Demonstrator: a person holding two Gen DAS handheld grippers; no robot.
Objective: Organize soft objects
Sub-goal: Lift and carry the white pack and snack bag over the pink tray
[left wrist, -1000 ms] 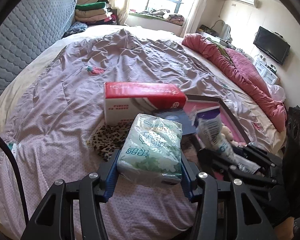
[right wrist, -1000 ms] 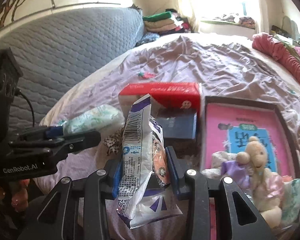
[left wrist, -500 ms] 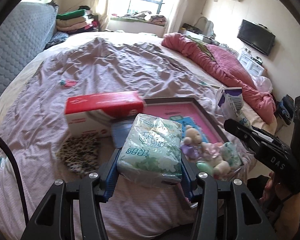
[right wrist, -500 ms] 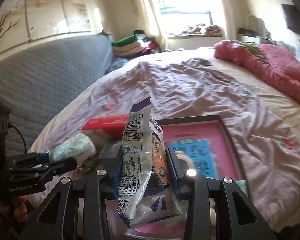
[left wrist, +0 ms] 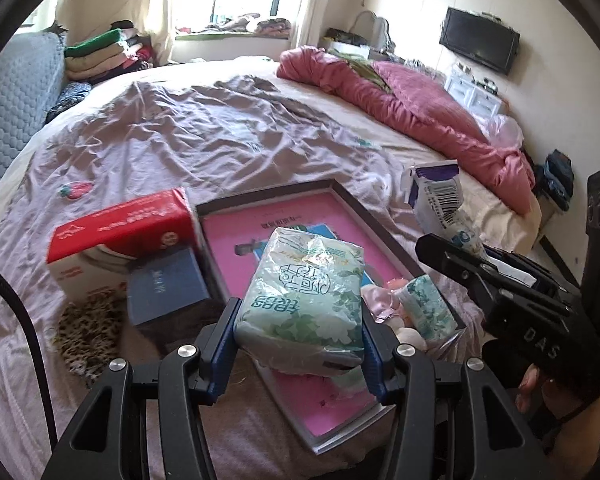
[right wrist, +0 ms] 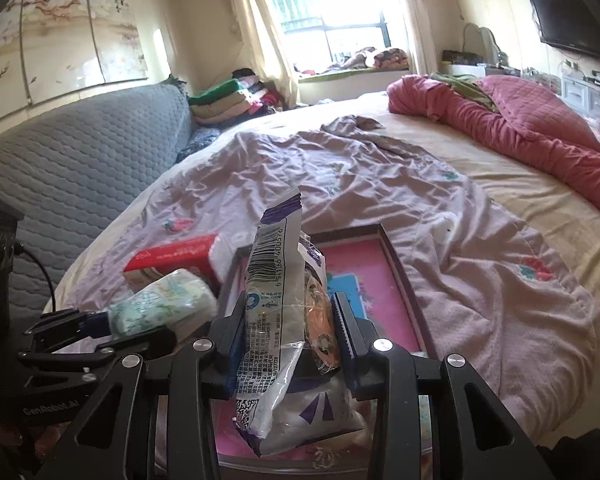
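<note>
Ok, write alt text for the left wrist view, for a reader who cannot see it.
The left gripper clamps a green-and-white tissue pack above a pink-bottomed tray on a bed. Beside the tray lie a red box, a blue box and a leopard-print cloth. At right, the right gripper holds a purple-and-white packet.

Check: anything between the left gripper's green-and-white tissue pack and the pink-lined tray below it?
Partly. The green-and-white soft tissue pack, clamped in the left gripper, hangs over the dark-framed pink-lined tray. The tray's near-right corner already holds a plush toy and a small green pack; its middle looks free.
</note>
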